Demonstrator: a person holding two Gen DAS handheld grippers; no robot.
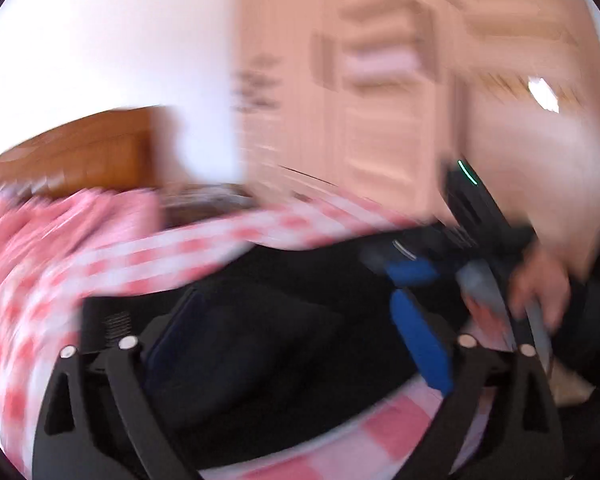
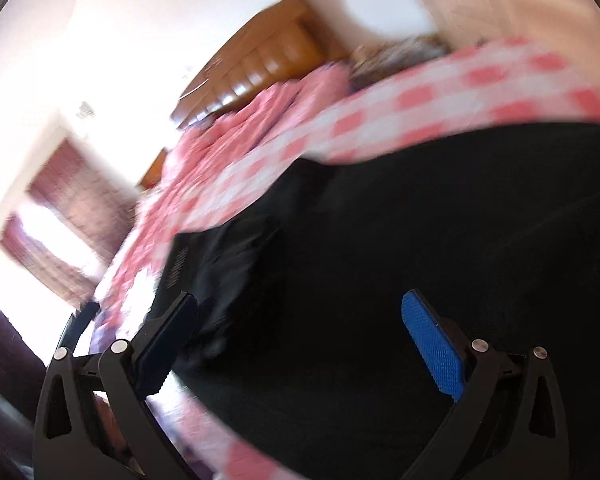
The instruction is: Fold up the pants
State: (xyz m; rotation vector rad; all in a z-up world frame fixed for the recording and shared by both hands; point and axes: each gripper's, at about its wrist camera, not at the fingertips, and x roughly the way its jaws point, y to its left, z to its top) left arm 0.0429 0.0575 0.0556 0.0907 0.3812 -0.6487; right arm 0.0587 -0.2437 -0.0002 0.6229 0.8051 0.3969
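Left hand-held gripper point(image 1: 300, 344) first: its jaws stand wide apart, blue pads point(image 1: 420, 344) facing each other with nothing pinched between them, and the black pants point(image 1: 268, 304) fill the gap below. Both views are heavily smeared, so fine detail is lost. Just past the left gripper's right finger, the right hand-held gripper point(image 1: 410, 270) shows in the left wrist view, low over the pants, with a bare hand point(image 1: 540, 288) wrapped round its grey handle (whether its tips touch the cloth, I cannot tell from here).

Over to the right wrist view: the right hand-held gripper point(image 2: 300, 344) is spread wide too, one blue pad point(image 2: 432, 348) clear on the right, the other finger dark on the left, and only black fabric between them, not gripped. The pants point(image 2: 380, 240) lie spread across the bed point(image 2: 320, 128), taking up most of the lower right of this view, with a straight edge and a ribbed band showing at their left end.

Outward now: under the pants runs a pink-and-white checked bedspread, bunched up toward the wooden headboard point(image 2: 260, 56). A white wall rises behind it. In the left wrist view a pale peach wardrobe point(image 1: 360, 100) stands beyond the bed, and in the right wrist view a bright window with dark red curtains point(image 2: 60, 216) sits far left.
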